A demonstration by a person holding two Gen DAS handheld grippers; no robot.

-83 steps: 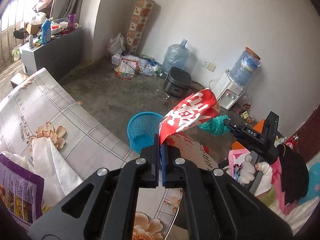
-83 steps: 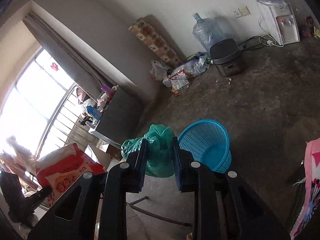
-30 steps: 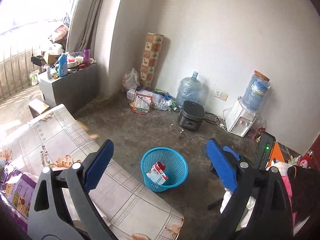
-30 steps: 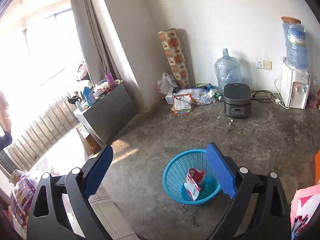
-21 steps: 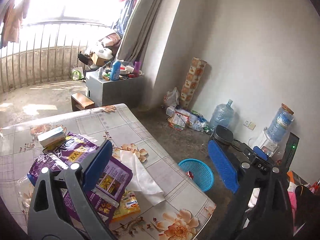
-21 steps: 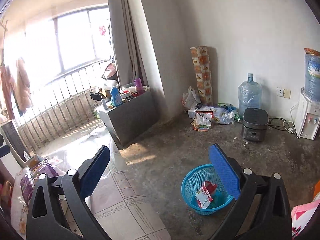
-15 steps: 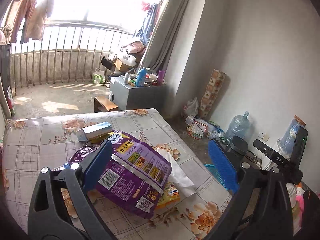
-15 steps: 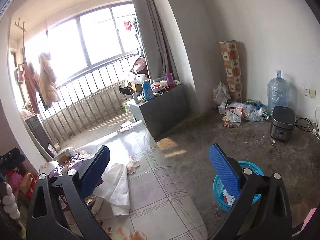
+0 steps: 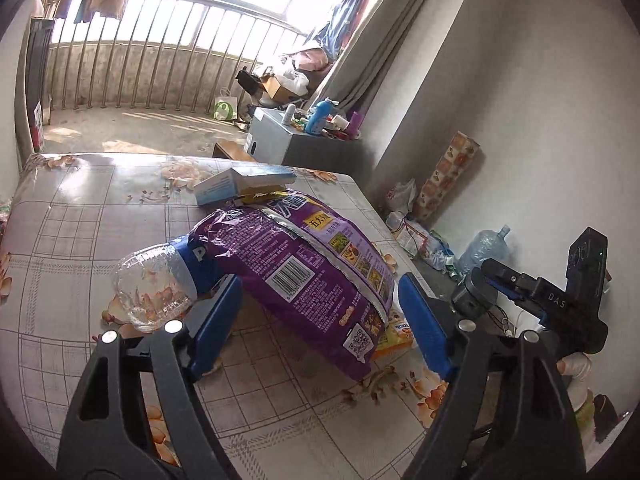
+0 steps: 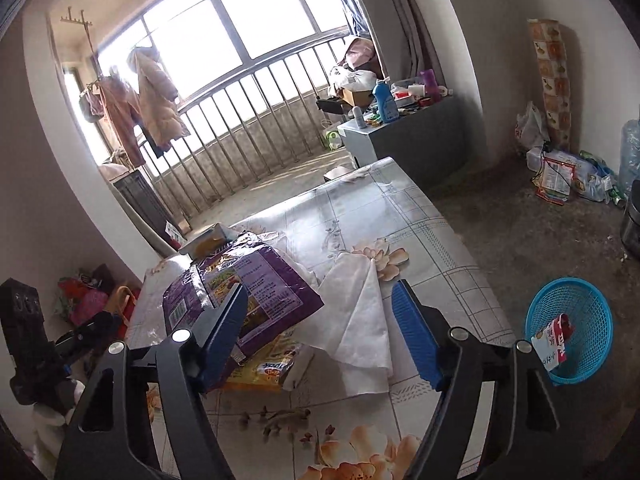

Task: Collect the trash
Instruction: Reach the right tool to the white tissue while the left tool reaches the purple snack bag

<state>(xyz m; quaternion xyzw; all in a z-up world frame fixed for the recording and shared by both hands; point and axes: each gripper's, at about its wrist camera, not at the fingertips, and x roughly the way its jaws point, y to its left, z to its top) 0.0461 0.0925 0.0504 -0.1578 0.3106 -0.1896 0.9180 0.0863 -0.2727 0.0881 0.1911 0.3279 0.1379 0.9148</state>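
A big purple snack bag [image 9: 308,256] lies on the flowered table [image 9: 80,216], over a crushed clear bottle with a blue label [image 9: 156,280] and a yellow wrapper [image 9: 396,332]. My left gripper [image 9: 320,324] hovers at the bag's near end; its jaws are closing, the bag lies between them, and the pads do not press it. In the right wrist view the same purple bag [image 10: 240,284], the yellow wrapper [image 10: 268,366] and a white tissue [image 10: 360,312] lie ahead. My right gripper [image 10: 320,328] is closing over the tissue and wrapper, apart from both.
A blue and white box [image 9: 244,180] lies behind the bag. The blue basket [image 10: 572,328] stands on the floor right of the table, with a red wrapper [image 10: 554,340] in it. A grey cabinet [image 10: 412,136] with bottles stands by the railing. Water jugs and bags line the wall.
Both grippers let go of the red wrapper and green bag into the basket, then swung from it to the table. Their jaws, wide open half a second ago, have narrowed.
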